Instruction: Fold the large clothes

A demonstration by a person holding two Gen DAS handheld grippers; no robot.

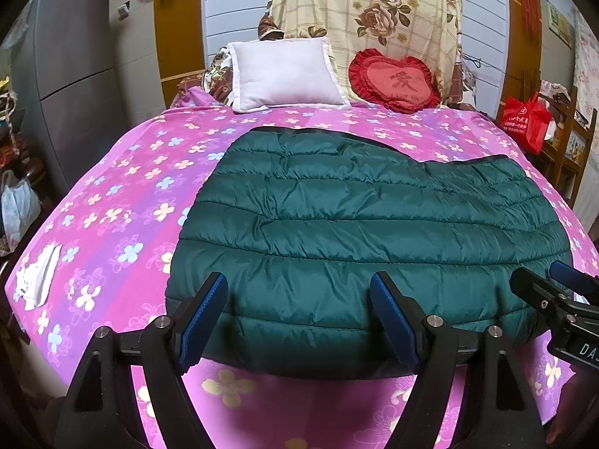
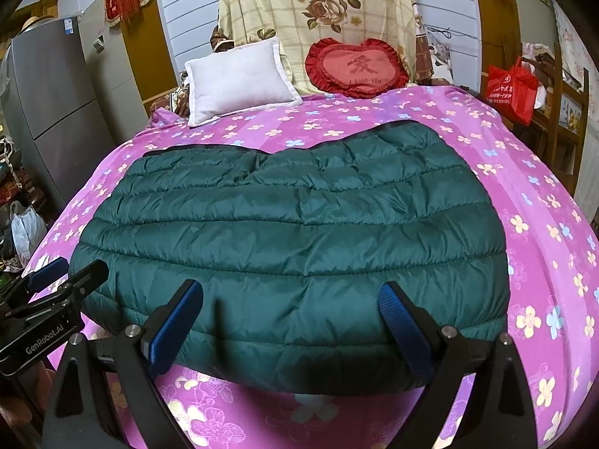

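A dark green quilted jacket [image 1: 359, 224] lies folded into a broad, flat bundle on the pink flowered bedsheet [image 1: 123, 202]. My left gripper [image 1: 297, 284] is open and hovers over the jacket's near edge, its blue pads [image 1: 204, 314] wide apart and not touching the fabric. The right wrist view shows the same jacket [image 2: 292, 232], with my right gripper [image 2: 291, 290] open above the near hem. Each gripper appears at the edge of the other's view: the right gripper [image 1: 554, 284] at the jacket's near right corner, the left gripper [image 2: 63, 273] at the near left corner.
A white pillow [image 1: 284, 73] and a red heart cushion [image 1: 393, 80] rest at the head of the bed against a floral blanket [image 1: 367, 11]. A grey fridge [image 1: 71, 75] stands left, a red bag [image 1: 526, 121] on shelving right. White paper [image 1: 37, 280] lies near the bed's left edge.
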